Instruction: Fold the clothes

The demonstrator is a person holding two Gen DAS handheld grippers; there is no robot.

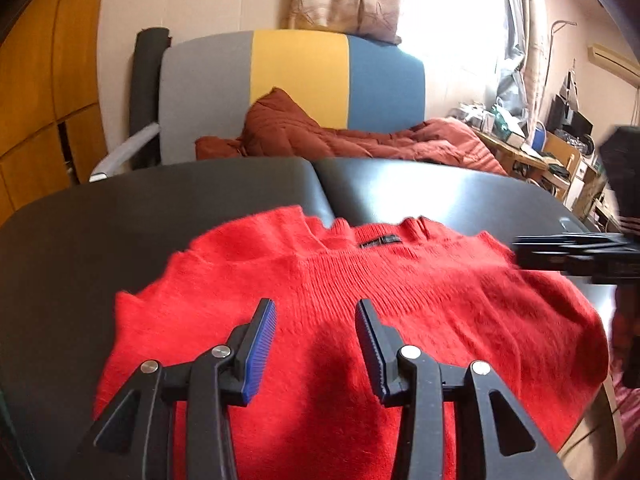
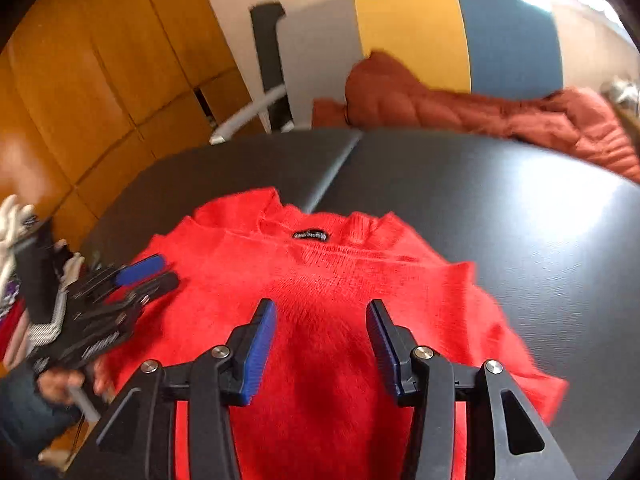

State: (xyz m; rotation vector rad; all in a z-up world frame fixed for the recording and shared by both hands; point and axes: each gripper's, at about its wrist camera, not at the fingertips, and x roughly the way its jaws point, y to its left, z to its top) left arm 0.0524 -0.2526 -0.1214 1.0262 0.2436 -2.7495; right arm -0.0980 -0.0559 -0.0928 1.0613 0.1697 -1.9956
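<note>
The left gripper [image 1: 316,312] hangs above the sweater with its two ribbed blue pads apart and nothing between them; the fingers are matte black plastic with round silver pivot pins. The right gripper [image 2: 321,312] is built the same, and its jaws also stand apart and empty over the cloth. The red sweater [image 1: 400,300] lies spread on the black table [image 1: 120,216], its neckline toward the far edge with a small dark label [image 1: 380,241] sewn inside the collar. Its knit is fuzzy and soft, with fine ribbing just below the neck and a hairy nap across the body. The table top is smooth and slightly glossy, catching window glare, and a straight seam runs across its middle. Beyond it stands a chair [image 1: 296,76] with a padded back in grey, yellow and blue vertical panels, and a rust-coloured quilted jacket [image 1: 340,136] lies crumpled on its seat. From the right wrist view, a hand [image 2: 60,386] grips the left tool at the sweater's left edge.
</note>
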